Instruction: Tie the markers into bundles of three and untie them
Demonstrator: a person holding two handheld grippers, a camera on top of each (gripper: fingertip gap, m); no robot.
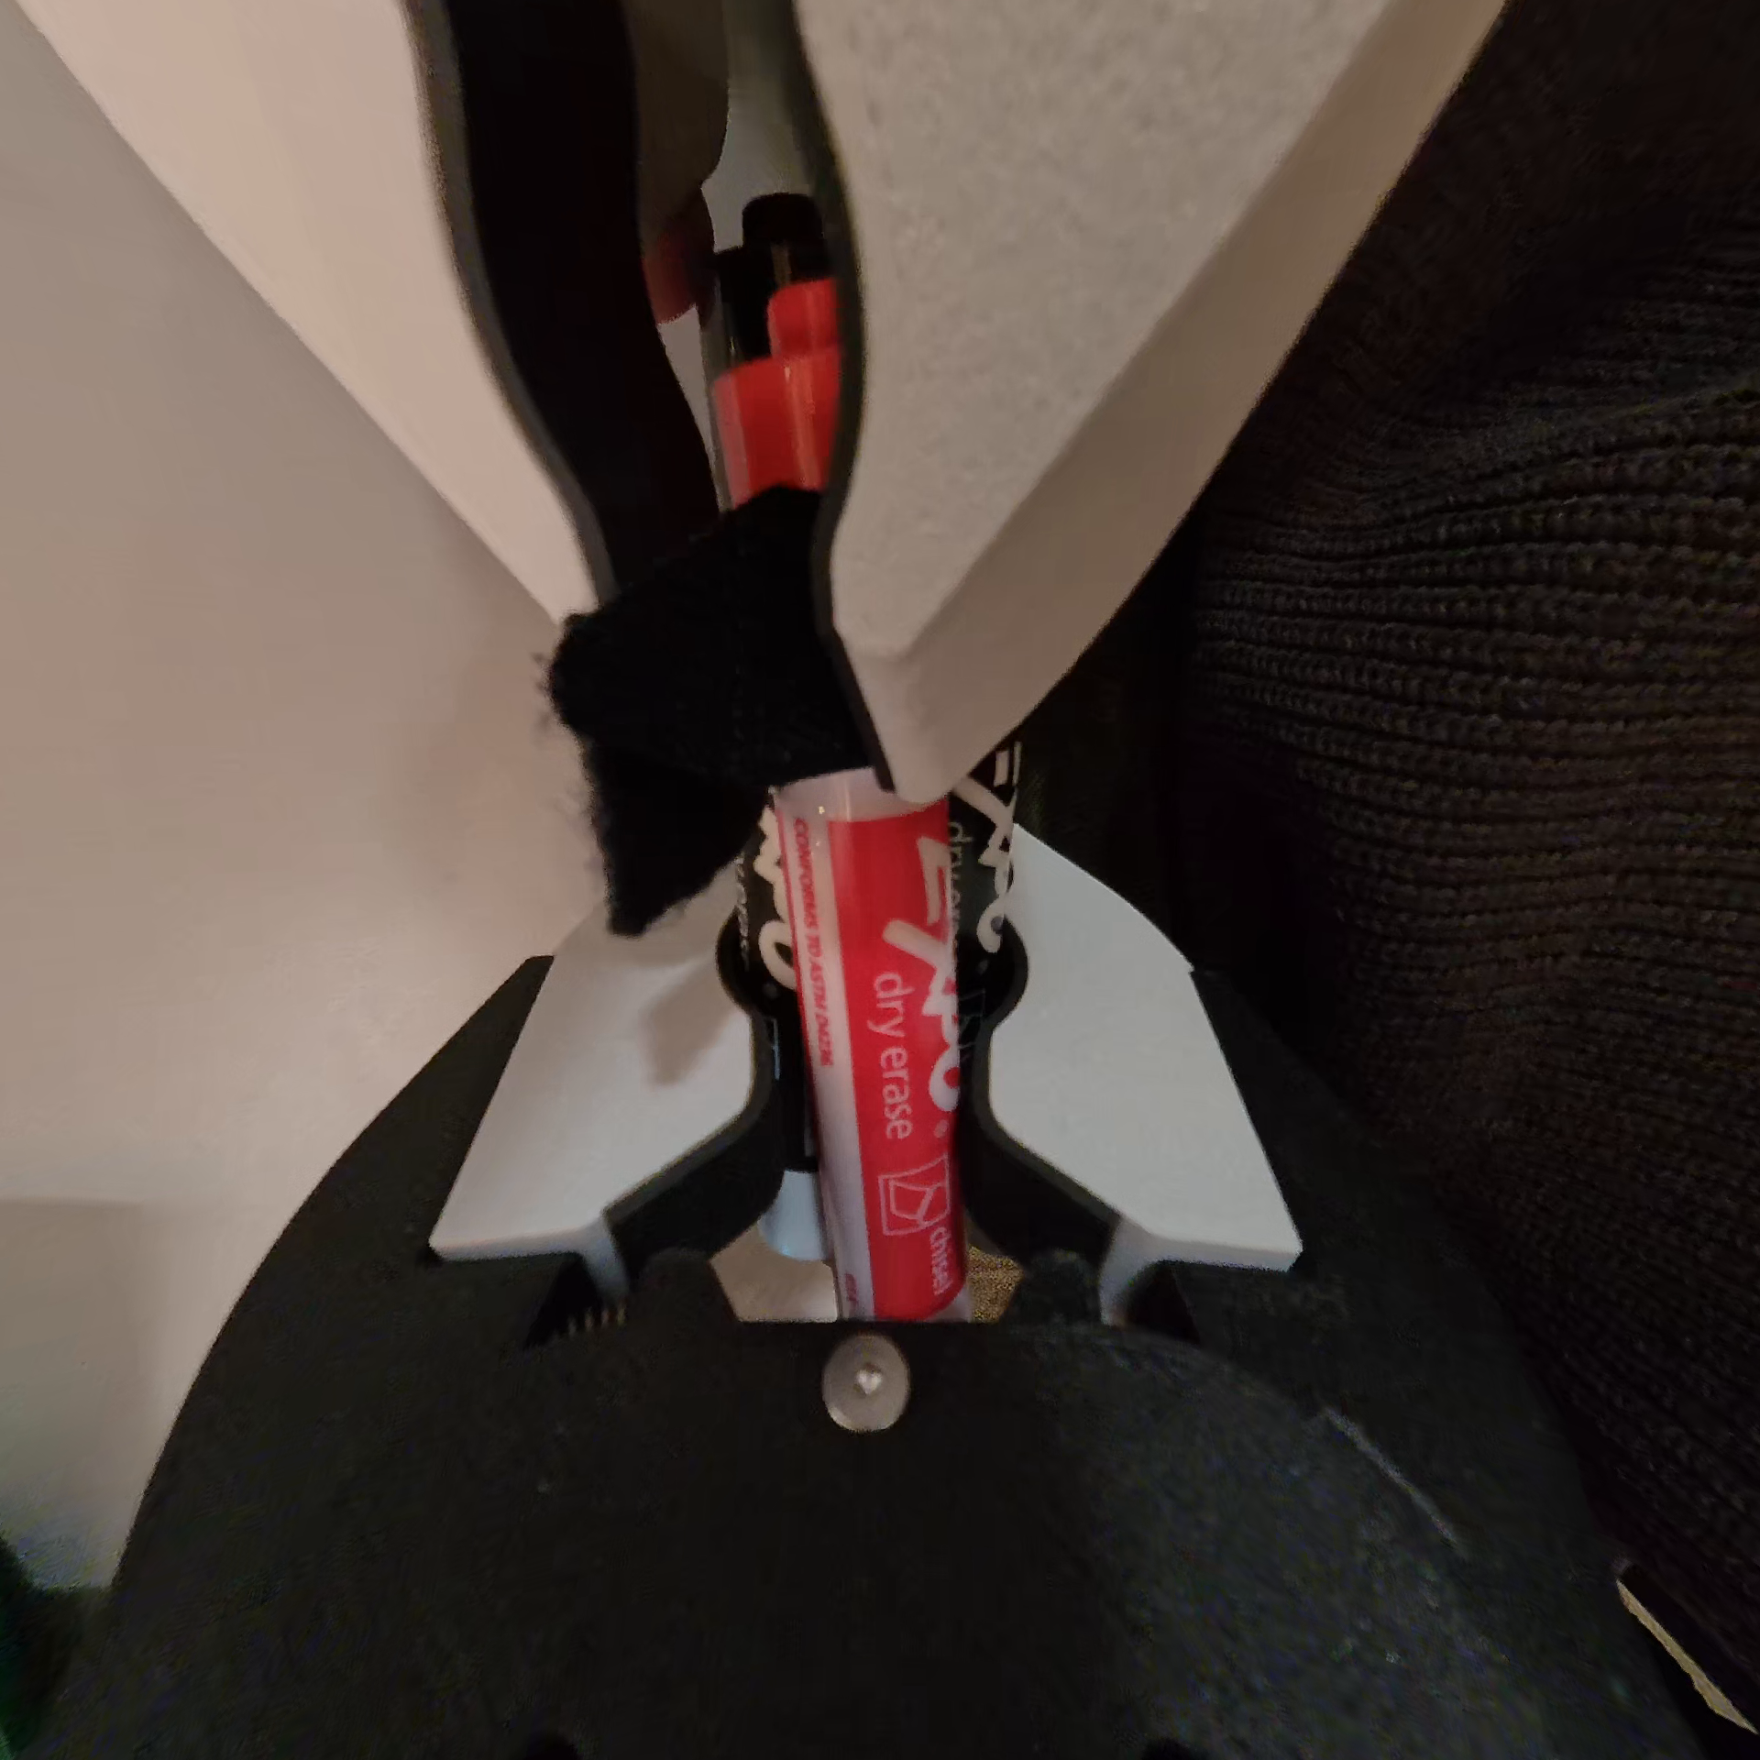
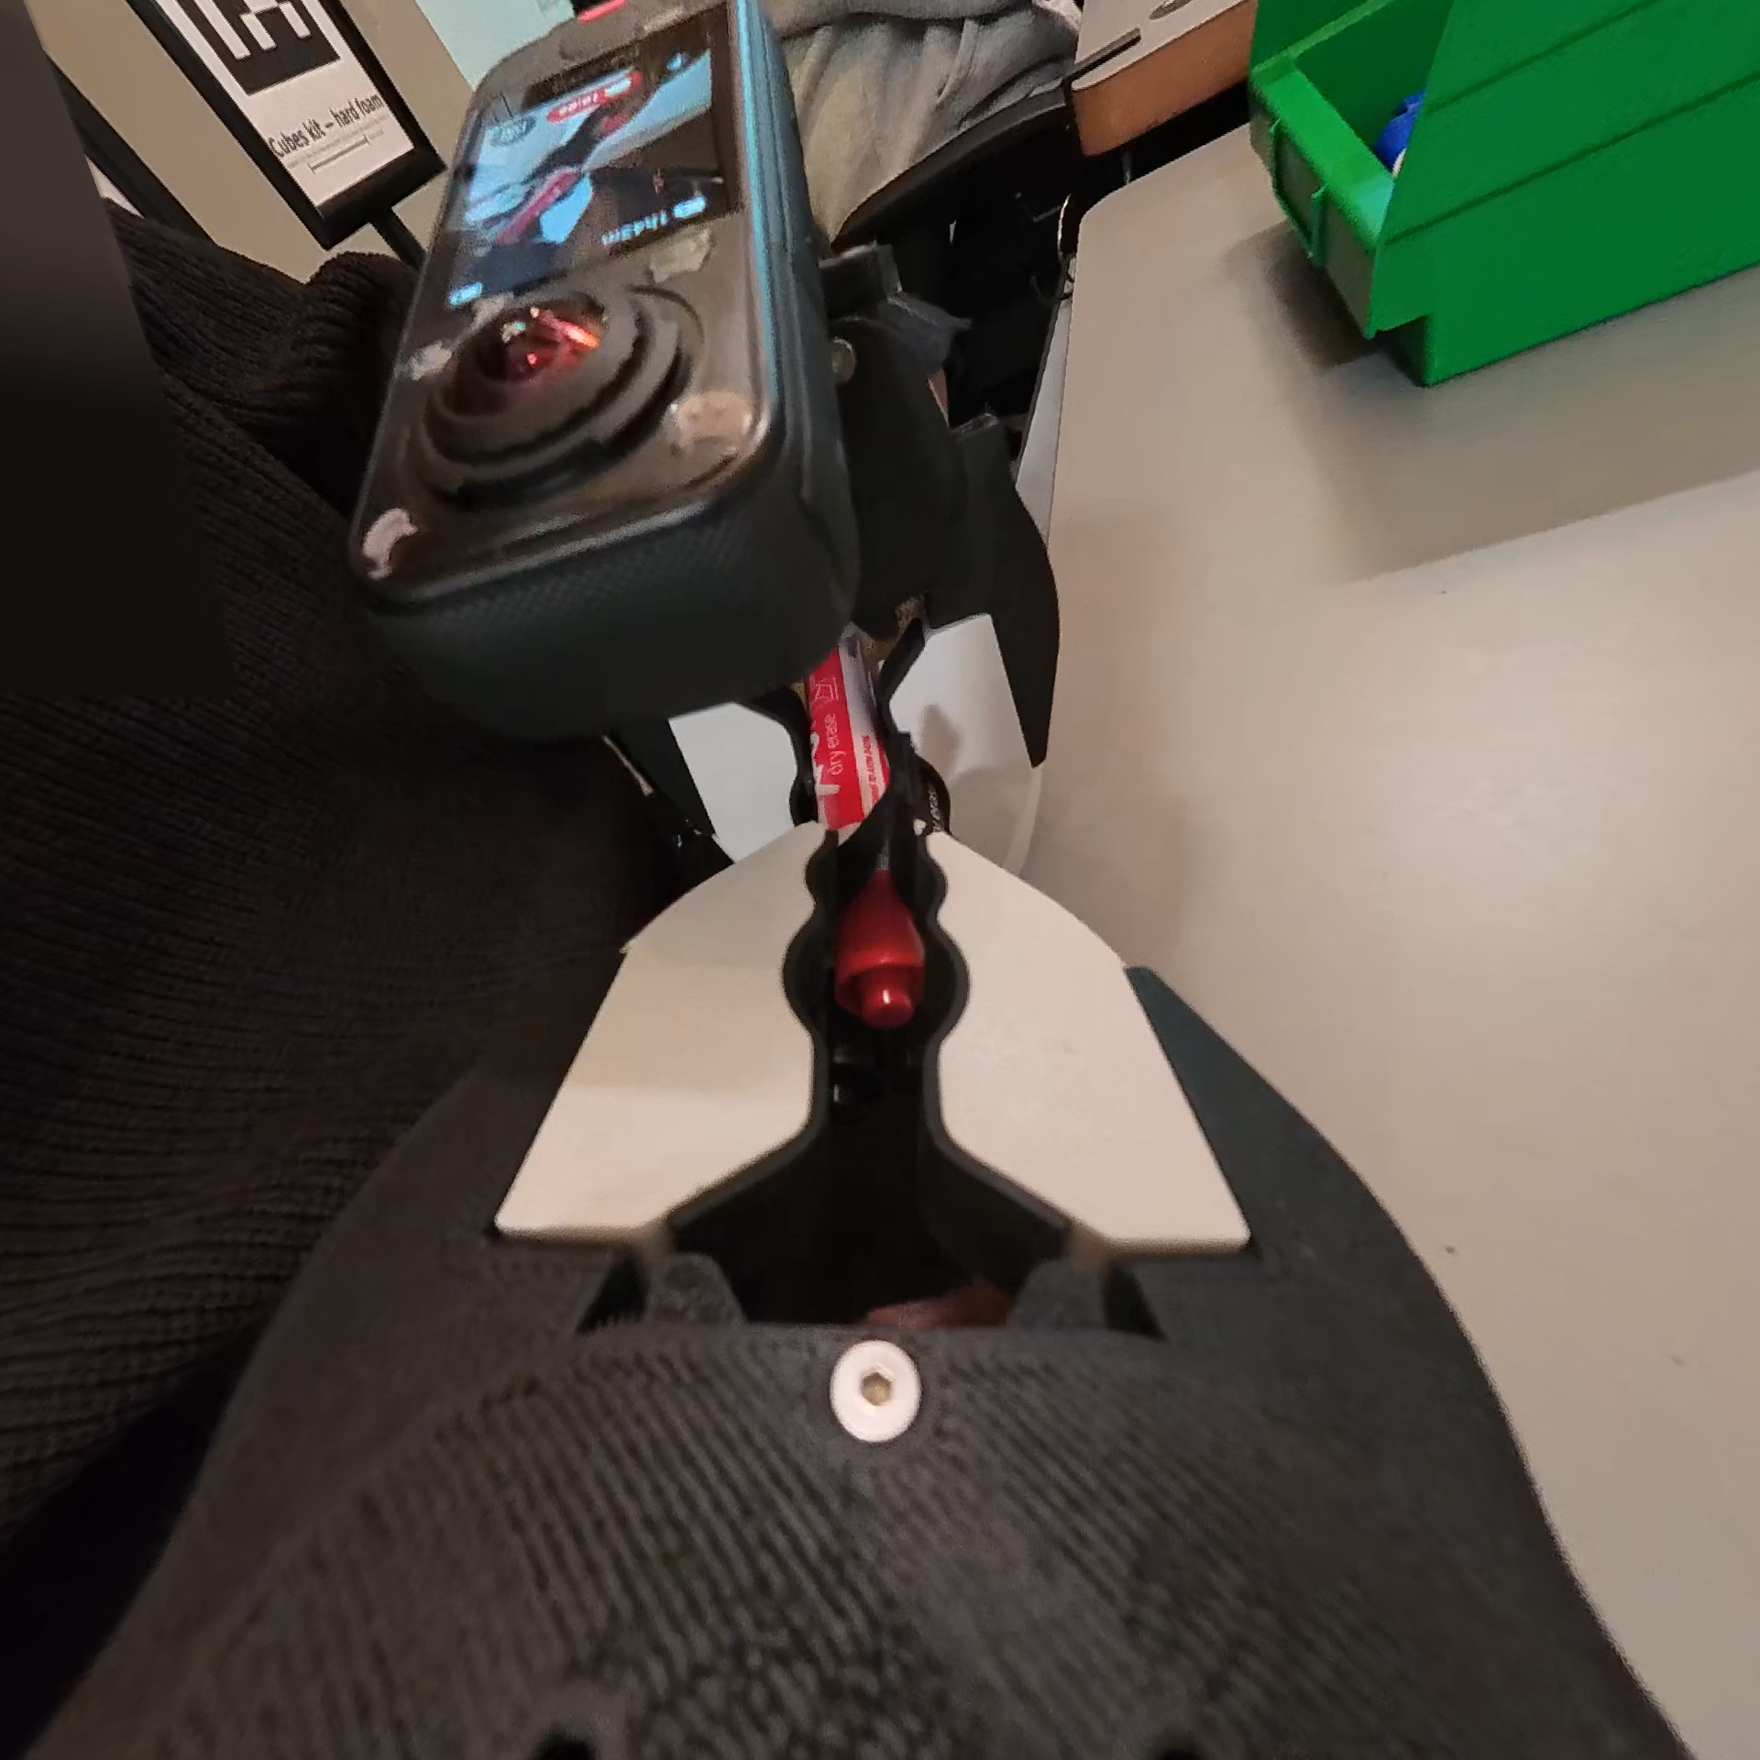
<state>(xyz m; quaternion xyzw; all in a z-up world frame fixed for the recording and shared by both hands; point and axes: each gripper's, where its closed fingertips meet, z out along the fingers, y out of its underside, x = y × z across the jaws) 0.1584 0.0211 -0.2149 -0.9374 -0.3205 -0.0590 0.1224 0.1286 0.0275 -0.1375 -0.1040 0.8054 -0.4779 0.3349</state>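
Facing each other nose to nose, your two grippers meet over a pale grey counter [image 2: 1381, 857], with a dark knitted sleeve [image 2: 238, 857] filling the left of the right wrist view. Two green bins [image 2: 1524, 190] stand stacked at the counter's far right corner, and one framed sign [image 2: 314, 114] with a black-and-white pattern stands at the far left. One black camera [image 2: 590, 381] with a round lens and a lit screen rides on top of the left gripper [image 2: 857, 752].

Between the grippers runs a bundle of markers [image 1: 881, 1048]: you can count at least two, one with a red-and-white label [image 1: 881, 1048] and one dark-labelled barrel behind it [image 1: 990, 876]; further red and black ends [image 1: 781, 381] show beyond, though how many markers they belong to cannot be told. One black fabric strap [image 1: 686, 724] wraps the bundle near its middle.

Your left gripper's [image 1: 876, 952] jaws are narrowed tight onto the labelled barrels. Your right gripper's [image 2: 871, 952] jaws are narrowed around the bundle's other end, where one red cap [image 2: 881, 952] sits in the notch between them.
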